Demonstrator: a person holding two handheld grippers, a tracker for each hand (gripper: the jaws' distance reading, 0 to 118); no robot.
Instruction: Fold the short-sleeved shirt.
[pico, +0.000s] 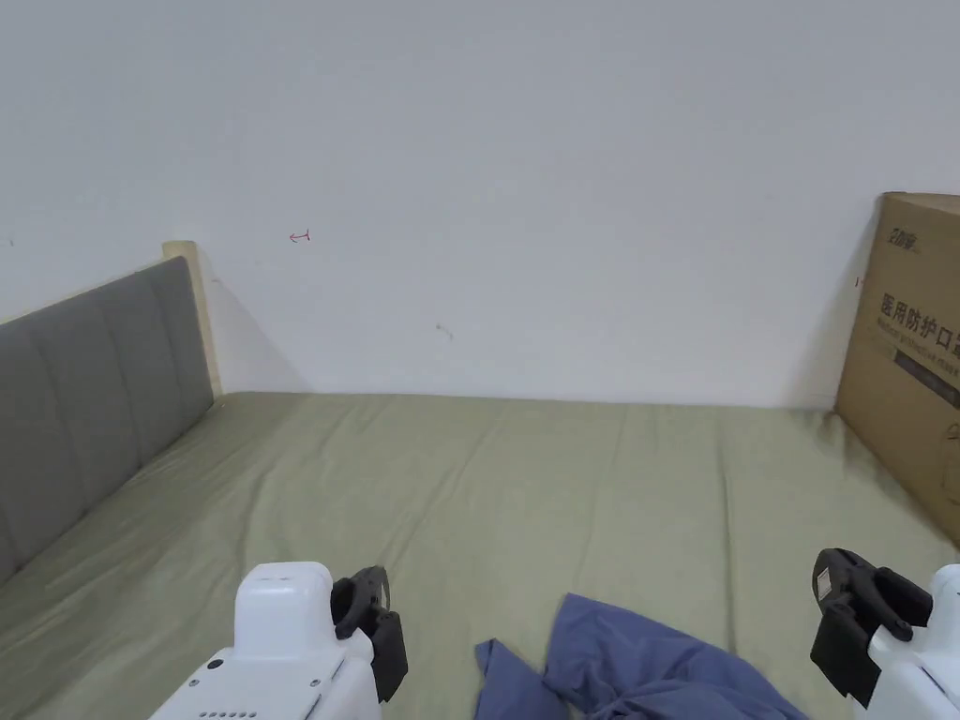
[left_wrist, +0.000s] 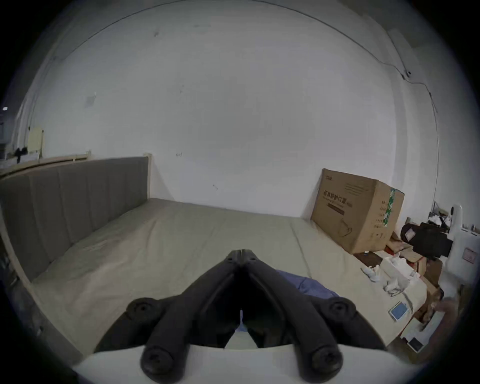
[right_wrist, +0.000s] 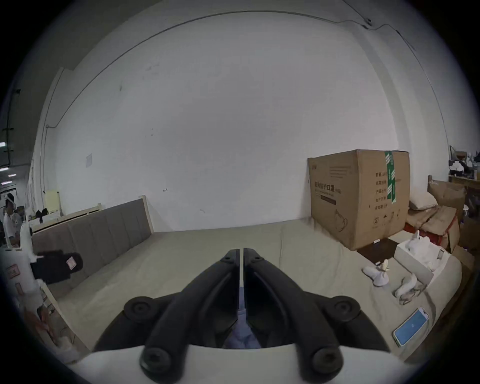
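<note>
Both tongs are sitting closed and empty: left gripper (pico: 380, 626) at lower left, right gripper (pico: 848, 630) at lower right, the crumpled shirt (pico: 637, 670) lying between them at bottom centre, nearer the right.

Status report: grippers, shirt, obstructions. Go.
Left gripper shut, empty. Right gripper nearly shut, empty. Shirt crumpled on bed, unfolded. Box at far right, off the shirt.
</note>
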